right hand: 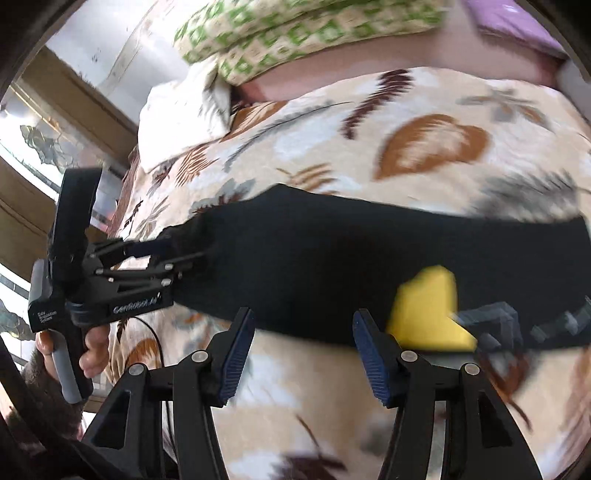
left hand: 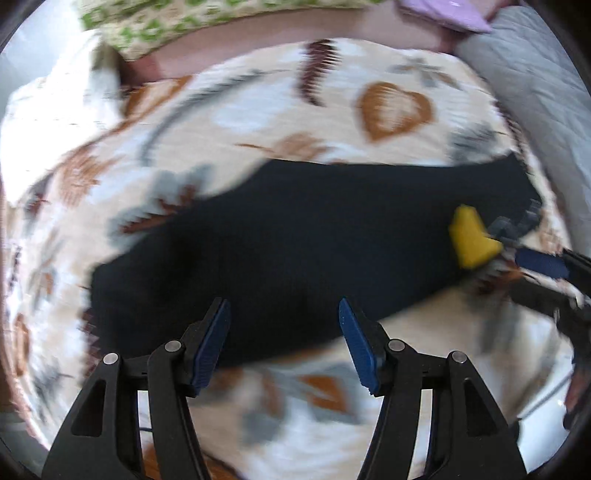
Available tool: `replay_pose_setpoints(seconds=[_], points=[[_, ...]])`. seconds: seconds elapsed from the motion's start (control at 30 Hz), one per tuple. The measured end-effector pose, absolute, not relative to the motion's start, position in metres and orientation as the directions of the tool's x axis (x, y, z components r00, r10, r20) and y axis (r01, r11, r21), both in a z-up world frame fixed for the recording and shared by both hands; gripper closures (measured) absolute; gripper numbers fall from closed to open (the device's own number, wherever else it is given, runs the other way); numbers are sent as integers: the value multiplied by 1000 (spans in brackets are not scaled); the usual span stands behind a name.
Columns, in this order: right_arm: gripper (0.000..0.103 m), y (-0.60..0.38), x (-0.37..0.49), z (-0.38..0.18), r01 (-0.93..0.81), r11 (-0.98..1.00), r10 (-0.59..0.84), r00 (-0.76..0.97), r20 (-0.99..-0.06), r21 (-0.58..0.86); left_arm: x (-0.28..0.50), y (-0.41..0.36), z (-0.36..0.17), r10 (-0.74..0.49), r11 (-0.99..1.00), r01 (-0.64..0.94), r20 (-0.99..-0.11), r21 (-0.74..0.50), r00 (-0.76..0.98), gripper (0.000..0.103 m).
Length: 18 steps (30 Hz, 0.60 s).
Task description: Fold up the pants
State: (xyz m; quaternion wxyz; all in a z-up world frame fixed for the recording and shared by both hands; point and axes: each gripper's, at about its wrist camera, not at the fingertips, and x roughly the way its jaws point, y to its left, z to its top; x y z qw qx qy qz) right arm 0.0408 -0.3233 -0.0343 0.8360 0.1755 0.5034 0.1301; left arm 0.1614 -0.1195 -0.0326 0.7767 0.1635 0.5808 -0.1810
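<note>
Black pants lie in a long strip across a leaf-print bedspread. They carry a yellow patch near their right end. My left gripper hovers open over the pants' near edge, with nothing clamped between its blue pads. In the right wrist view the pants run left to right and the yellow patch sits just right of my right gripper, which is open and holds nothing. That view also shows the left gripper at the pants' left end, held by a hand. The right gripper shows at the left wrist view's right edge.
A green-patterned pillow lies at the head of the bed, with a purple item beside it. A grey quilt lies at the right. A white cloth lies at the bedspread's far left corner. A wooden window frame stands left of the bed.
</note>
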Motion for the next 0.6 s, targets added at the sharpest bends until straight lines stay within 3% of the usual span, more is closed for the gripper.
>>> replay_pose_setpoints(seconds=[0.23, 0.4, 0.6], points=[[45, -459, -11, -22, 166, 874, 301, 553, -777, 456, 130, -195, -30, -264, 885, 424, -957, -193, 116, 43], [44, -530, -19, -31, 254, 824, 297, 567, -769, 506, 108, -228, -57, -483, 863, 125, -872, -489, -81, 43], [44, -564, -3, -56, 267, 768, 360, 571, -738, 582, 93, -257, -92, -654, 748, -237, -750, -620, -104, 43]])
